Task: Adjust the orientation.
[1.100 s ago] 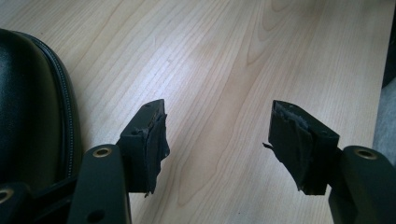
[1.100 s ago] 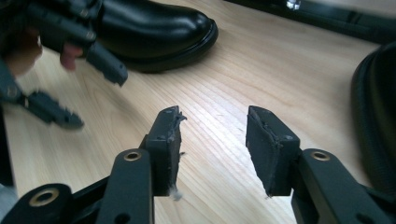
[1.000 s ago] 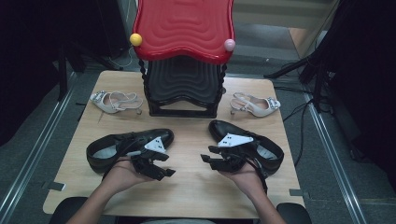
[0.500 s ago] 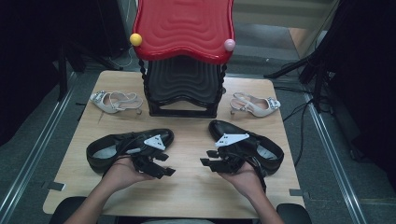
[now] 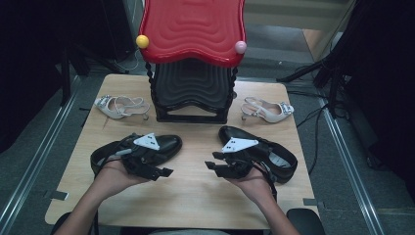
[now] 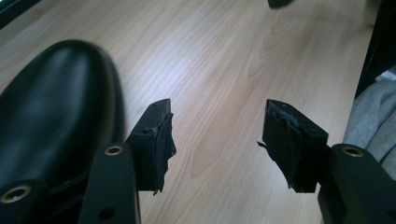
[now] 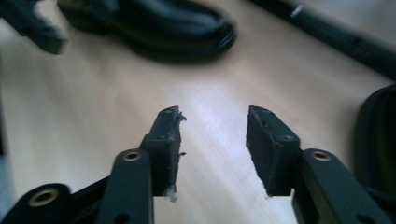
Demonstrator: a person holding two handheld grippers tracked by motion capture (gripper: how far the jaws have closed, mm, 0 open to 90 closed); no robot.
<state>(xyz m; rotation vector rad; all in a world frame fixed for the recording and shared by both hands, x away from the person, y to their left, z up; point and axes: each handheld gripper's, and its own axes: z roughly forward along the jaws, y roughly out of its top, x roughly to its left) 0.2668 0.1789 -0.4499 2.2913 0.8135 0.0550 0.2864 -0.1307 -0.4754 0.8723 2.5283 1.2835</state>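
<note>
A black leather shoe (image 5: pixel 169 143) lies left of centre on the wooden table (image 5: pixel 195 196); its toe (image 6: pixel 51 102) shows beside my left jaws. My left gripper (image 5: pixel 165 172) (image 6: pixel 219 112) hovers just in front of that shoe. It is open, its jaws have just been closing, and only bare wood lies between them. The second black shoe (image 5: pixel 281 159) lies at the right, behind my right gripper (image 5: pixel 213 166) (image 7: pixel 214 116). That gripper is open, its jaws have just been closing a little, and nothing is between them. The two grippers point at each other.
A red-topped black shoe rack (image 5: pixel 192 73) stands at the table's back centre. A beige heeled sandal (image 5: pixel 120 106) lies to its left and another (image 5: pixel 266 110) to its right. Bare wood separates the grippers. The right gripper view has the left shoe (image 7: pixel 159 23) ahead.
My left hand has lifted a little with its gripper, and its jaws stand narrower. The right hand has hardly moved. Both shoes lie where they were.
</note>
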